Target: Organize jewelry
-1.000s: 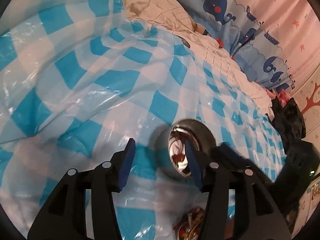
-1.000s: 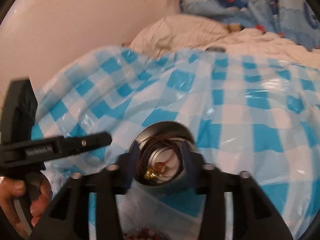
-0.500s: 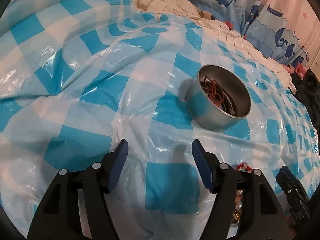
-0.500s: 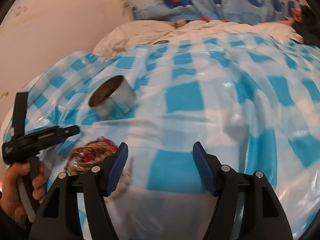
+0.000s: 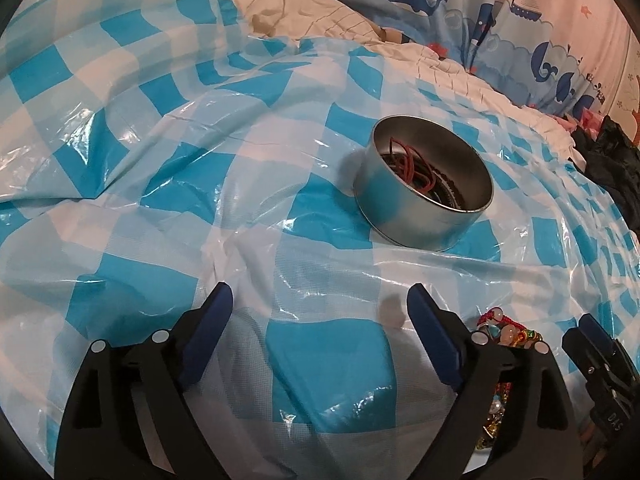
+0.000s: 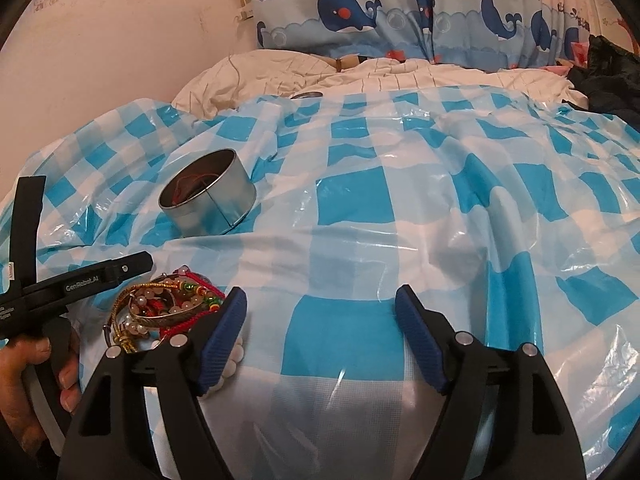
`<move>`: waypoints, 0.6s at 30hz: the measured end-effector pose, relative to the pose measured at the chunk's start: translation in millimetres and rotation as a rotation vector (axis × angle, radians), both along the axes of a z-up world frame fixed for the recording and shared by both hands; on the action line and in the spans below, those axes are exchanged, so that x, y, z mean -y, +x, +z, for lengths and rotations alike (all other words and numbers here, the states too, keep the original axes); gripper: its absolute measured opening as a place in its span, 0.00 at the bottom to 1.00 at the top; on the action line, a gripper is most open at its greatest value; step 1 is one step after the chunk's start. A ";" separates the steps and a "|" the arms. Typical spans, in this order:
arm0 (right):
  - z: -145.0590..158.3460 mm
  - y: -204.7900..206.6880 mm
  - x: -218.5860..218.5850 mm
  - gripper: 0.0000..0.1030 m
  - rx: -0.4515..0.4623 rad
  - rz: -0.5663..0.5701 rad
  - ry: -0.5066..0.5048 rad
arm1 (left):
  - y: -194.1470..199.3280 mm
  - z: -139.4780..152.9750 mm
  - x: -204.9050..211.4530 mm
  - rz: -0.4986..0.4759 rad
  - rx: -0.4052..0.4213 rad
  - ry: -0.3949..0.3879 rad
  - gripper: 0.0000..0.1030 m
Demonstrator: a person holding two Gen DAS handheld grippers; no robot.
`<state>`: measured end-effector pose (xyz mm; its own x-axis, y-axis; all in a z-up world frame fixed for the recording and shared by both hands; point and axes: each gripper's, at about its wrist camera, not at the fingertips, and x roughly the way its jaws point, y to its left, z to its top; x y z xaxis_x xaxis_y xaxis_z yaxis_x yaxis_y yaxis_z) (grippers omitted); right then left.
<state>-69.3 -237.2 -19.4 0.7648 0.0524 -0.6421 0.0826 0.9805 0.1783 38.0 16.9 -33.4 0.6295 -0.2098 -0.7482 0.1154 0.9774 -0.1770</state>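
A round metal tin (image 5: 424, 196) stands on the blue-and-white checked plastic sheet (image 5: 160, 208) and holds red cords and dark strands. It also shows in the right wrist view (image 6: 208, 204). A pile of bead bracelets, a gold bangle and red cords (image 6: 164, 308) lies in front of the tin, partly behind my fingers; it shows in the left wrist view (image 5: 508, 332) too. My left gripper (image 5: 320, 336) is open and empty, short of the tin. My right gripper (image 6: 320, 336) is open and empty, just right of the pile.
The sheet covers a soft, wrinkled bed. A white quilt (image 6: 360, 72) and a whale-print curtain (image 6: 400, 12) lie behind it, with dark clothing (image 6: 608, 76) at the far right. A wall (image 6: 120, 40) stands at the left.
Both grippers have drawn back from the tin, which was close between the fingers a second ago. The right gripper left a cord item in the tin and opened wide. The jewelry pile has come into view.
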 end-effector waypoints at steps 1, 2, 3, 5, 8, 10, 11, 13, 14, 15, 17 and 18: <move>-0.3 -0.1 -0.7 0.73 -0.003 0.000 -0.004 | 0.1 -0.3 0.5 -0.002 -0.001 0.001 0.84; -0.4 0.1 -0.9 0.74 -0.004 0.001 -0.006 | 0.4 -0.6 0.9 -0.005 -0.003 0.002 0.84; -0.6 0.3 -1.2 0.74 -0.006 0.001 -0.009 | 0.5 -0.7 1.7 -0.006 -0.004 0.003 0.85; -0.8 0.8 -2.2 0.75 -0.009 0.000 -0.013 | 0.7 -1.2 2.3 -0.009 -0.005 0.005 0.86; -1.3 0.3 -2.1 0.75 -0.008 -0.002 -0.015 | 0.9 -1.2 2.9 -0.012 -0.006 0.005 0.87; -1.5 0.4 -2.3 0.75 -0.009 -0.001 -0.016 | 0.6 -1.4 3.0 -0.013 -0.005 0.005 0.87; -1.5 0.4 -2.4 0.76 -0.010 -0.001 -0.017 | 0.6 -1.4 3.1 -0.013 -0.005 0.005 0.87; -1.4 0.3 -2.5 0.76 -0.010 -0.001 -0.016 | 1.4 -1.7 4.5 -0.015 -0.007 0.011 0.88; -1.3 0.3 -2.6 0.77 -0.009 -0.001 -0.016 | 1.2 -1.9 5.3 -0.016 -0.007 0.016 0.88; -1.9 -0.1 -2.8 0.77 -0.009 0.000 -0.017 | 1.2 -2.1 6.0 -0.017 -0.008 0.020 0.88; -1.9 0.0 -2.9 0.77 -0.010 0.000 -0.017 | 0.9 -2.4 7.2 -0.019 -0.008 0.027 0.89; -1.9 0.0 -3.0 0.78 -0.010 0.000 -0.017 | 0.7 -2.4 7.6 -0.019 -0.009 0.028 0.89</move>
